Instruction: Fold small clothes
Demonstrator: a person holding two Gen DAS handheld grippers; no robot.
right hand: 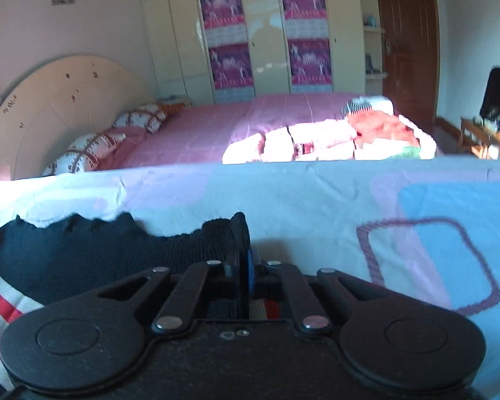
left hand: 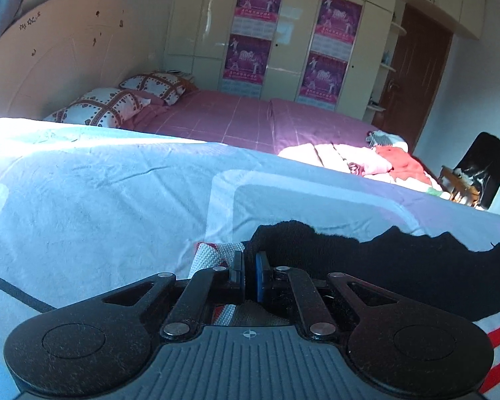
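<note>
Now both the left tool [left hand: 249, 266] and right tool [right hand: 244, 261] pinch the black knit garment [left hand: 366, 266] on the pale sheet [left hand: 100, 200].

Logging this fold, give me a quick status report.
Left hand-held gripper shut on black knit garment. Right hand-held gripper shut on its other edge. Garment stretched between them over the patterned sheet. Nothing in the way.

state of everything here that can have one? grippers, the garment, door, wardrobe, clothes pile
left gripper: jaws shut on the dark knit garment
right gripper: jaws shut on the dark knit garment
dark knit garment: spread between both grippers, edge raised
brown door: closed
wardrobe doors: closed
pile of clothes: unfolded, heaped on the pink bed
</note>
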